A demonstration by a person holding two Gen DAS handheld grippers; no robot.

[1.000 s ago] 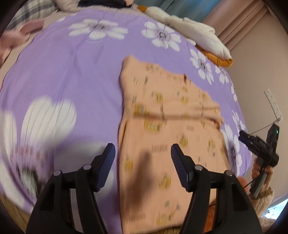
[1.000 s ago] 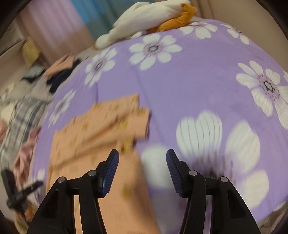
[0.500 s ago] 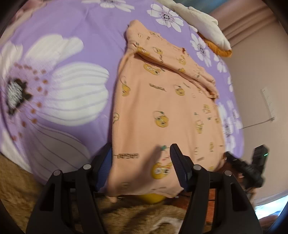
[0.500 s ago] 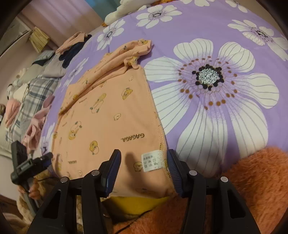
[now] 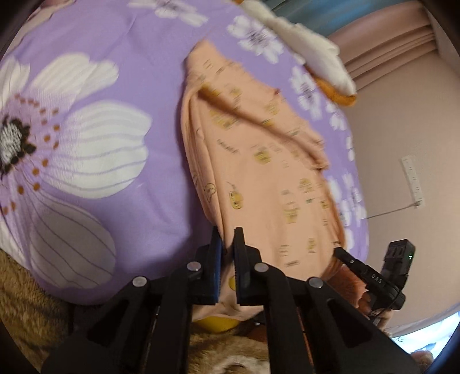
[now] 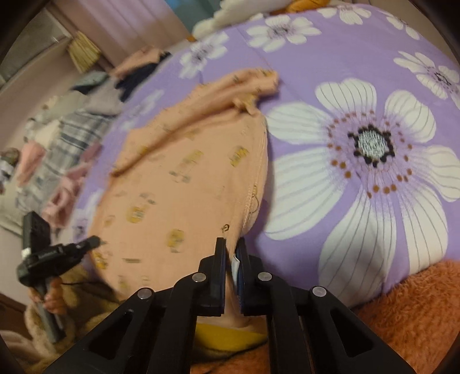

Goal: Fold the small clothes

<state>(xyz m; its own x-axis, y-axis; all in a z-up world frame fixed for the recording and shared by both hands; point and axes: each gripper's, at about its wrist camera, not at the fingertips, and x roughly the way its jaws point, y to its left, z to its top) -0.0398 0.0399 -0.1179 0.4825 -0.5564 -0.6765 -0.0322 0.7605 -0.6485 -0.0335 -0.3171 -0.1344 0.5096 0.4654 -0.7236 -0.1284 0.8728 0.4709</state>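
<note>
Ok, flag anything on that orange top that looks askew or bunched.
The orange top is not flat: its far end is bunched into a ridge of folds. Near corners are pinched by the left gripper and right gripper. No damage visible.

One peach garment (image 5: pixel 267 172) lying on one purple floral bedspread (image 5: pixel 95 86); two grippers, left gripper (image 5: pixel 227 250) and right gripper (image 6: pixel 231 256), each pinching one hem corner.

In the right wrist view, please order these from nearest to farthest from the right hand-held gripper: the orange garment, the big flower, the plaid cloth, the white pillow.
1. Orange garment, clamped in the right hand-held gripper.
2. Big flower, ahead on the right.
3. Plaid cloth, far left.
4. White pillow, at the top, beyond the bedspread.
</note>
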